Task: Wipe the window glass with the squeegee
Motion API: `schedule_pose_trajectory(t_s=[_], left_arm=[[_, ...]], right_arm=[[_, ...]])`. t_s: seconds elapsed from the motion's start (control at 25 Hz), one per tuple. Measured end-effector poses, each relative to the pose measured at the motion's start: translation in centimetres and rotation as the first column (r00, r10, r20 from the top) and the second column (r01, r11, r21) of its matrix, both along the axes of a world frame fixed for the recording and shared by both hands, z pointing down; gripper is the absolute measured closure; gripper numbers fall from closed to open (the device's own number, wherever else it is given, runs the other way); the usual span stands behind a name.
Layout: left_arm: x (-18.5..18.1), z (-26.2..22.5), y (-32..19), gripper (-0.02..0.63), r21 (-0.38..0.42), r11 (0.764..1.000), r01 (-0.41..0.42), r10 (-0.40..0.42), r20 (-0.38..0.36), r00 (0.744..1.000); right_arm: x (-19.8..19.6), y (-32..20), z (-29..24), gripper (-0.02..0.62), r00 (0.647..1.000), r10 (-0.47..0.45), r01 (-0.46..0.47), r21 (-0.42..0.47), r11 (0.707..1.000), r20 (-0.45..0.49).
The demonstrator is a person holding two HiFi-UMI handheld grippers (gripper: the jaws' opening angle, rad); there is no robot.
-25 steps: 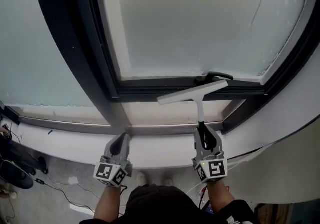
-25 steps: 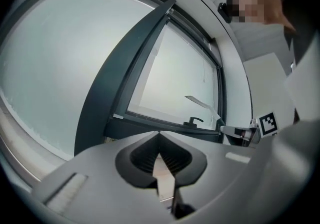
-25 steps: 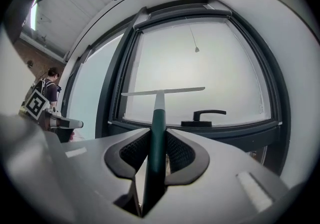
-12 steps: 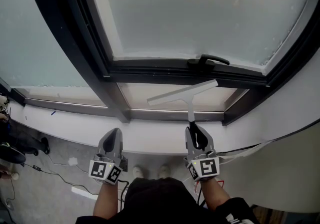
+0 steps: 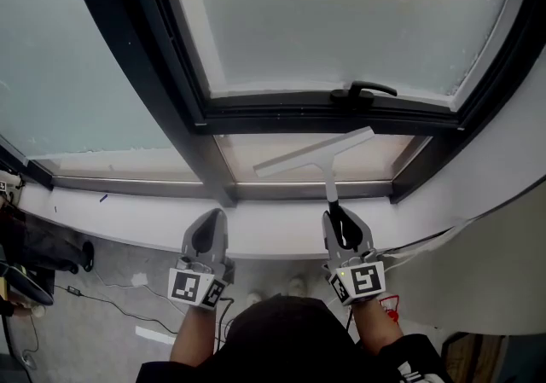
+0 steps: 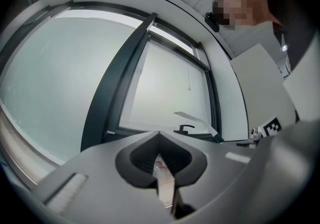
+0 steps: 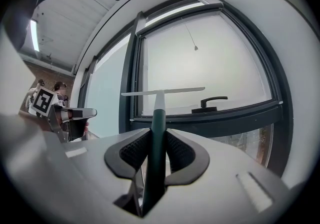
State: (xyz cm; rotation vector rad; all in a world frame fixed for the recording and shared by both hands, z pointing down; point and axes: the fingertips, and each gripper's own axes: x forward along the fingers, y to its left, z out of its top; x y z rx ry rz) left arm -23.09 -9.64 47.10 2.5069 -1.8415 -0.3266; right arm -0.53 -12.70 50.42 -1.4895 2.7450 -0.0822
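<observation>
Window glass [image 5: 341, 23] fills the dark frame [image 5: 162, 74], the squeegee [image 5: 316, 153] raised before its small lower pane, green handle clamped in the right gripper [image 5: 345, 223], while the left gripper [image 5: 209, 232] hangs closed on nothing beside it.

The left gripper [image 6: 159, 134] is pointing up at the window glass [image 6: 60, 83], its two dark-lined jaws meeting tip to tip with nothing between them. A dark mullion [image 6: 120, 78] is slanting across the view, dividing the broad left pane from a narrower right pane [image 6: 170, 88]. A black handle [image 6: 185, 128] is sitting low on that pane's frame, and the squeegee [image 6: 192, 117] is showing as a pale blade just above it. A thin cord [image 6: 189, 76] is dangling before the glass. A person [image 6: 292, 18] is leaning in at the upper right.
</observation>
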Motion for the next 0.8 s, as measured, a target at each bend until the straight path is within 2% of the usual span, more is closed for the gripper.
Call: schedule_pose_trajectory(t_s=[0.52,0.8], left_arm=[[-3.7,0.8,1.0,0.606,-0.012,0.999,-0.051,0.051,-0.004,0.999],[-3.5,1.1,1.2,0.606,0.001,0.997,-0.084,0.084,-0.012,0.996]], right_arm=[[-2.4,2.6,-0.3,0.499,0.995,0.099,-0.099,0.003,0.995,0.007],[-2.3,3.3,-0.2,0.5,0.99,0.14,-0.14,0.01,0.99,0.002]])
